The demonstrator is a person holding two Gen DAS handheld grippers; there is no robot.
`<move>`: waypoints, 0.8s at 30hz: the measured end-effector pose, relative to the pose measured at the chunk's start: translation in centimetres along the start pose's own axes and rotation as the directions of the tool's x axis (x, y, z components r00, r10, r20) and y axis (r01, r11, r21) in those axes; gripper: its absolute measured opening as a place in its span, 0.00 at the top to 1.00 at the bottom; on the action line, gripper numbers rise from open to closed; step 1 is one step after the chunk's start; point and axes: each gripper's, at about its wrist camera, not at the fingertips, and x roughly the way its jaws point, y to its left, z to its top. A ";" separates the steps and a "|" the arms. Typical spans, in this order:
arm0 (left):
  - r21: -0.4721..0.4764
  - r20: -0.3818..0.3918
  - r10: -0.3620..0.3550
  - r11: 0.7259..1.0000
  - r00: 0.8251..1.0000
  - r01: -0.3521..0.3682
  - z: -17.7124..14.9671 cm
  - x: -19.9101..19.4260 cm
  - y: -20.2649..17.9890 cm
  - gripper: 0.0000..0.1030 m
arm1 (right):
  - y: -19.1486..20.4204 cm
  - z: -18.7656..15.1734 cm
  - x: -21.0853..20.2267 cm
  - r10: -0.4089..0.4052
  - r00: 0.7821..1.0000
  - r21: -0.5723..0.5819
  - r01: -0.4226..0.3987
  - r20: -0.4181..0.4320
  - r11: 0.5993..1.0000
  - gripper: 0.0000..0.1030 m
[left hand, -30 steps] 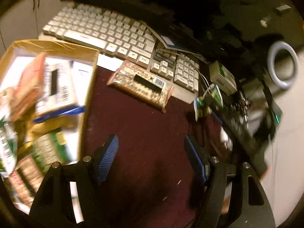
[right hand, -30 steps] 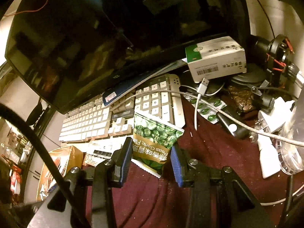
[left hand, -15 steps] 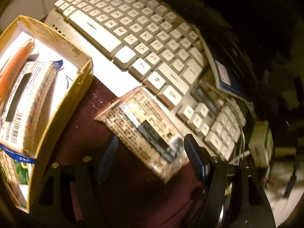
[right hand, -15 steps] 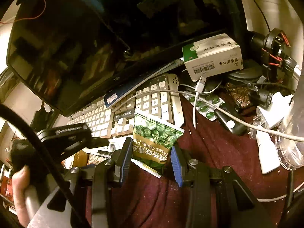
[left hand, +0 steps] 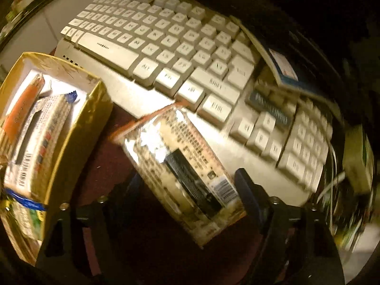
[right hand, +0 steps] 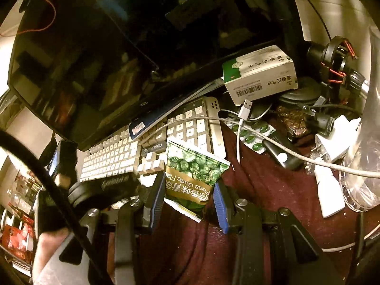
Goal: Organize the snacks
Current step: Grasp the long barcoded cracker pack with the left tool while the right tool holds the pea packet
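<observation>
Narrow strip of maroon cloth (left hand: 99,173) between yellow snack box (left hand: 78,128) and brown packet (left hand: 185,166), keyboard (left hand: 166,47) close behind.

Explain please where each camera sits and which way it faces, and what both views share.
Left wrist: on the left gripper, looking steeply down at a snack pack between its opening jaws, beside a yellow box.
Right wrist: on the right gripper, looking forward and down at a green pea bag; a hand shows at lower left.
Shared: the keyboard.

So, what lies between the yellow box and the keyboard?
In the left wrist view, between the yellow box and the keyboard lies the transparent snack packet, on dark red cloth.
</observation>
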 end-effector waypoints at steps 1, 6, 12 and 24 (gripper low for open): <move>0.023 -0.016 -0.007 1.000 1.000 0.007 -0.3 -0.1 0.2 0.31 | 0.0 0.0 0.0 0.000 1.000 0.000 0.000 0.001 1.000 0.63; 0.273 -0.048 -0.025 0.961 0.999 0.037 -4.6 -1.8 2.2 0.34 | 0.1 0.0 -0.1 0.003 1.000 0.000 -0.003 0.006 1.000 0.63; 0.509 -0.101 -0.084 0.852 0.991 0.124 -11.9 -4.3 4.2 0.30 | 0.4 -0.3 0.1 0.000 1.000 -0.009 0.000 -0.002 1.000 0.63; 0.397 0.016 -0.029 0.918 0.999 0.020 -16.0 -5.8 6.7 0.30 | 2.1 -1.1 1.6 0.030 0.999 -0.095 -0.034 -0.039 0.995 0.63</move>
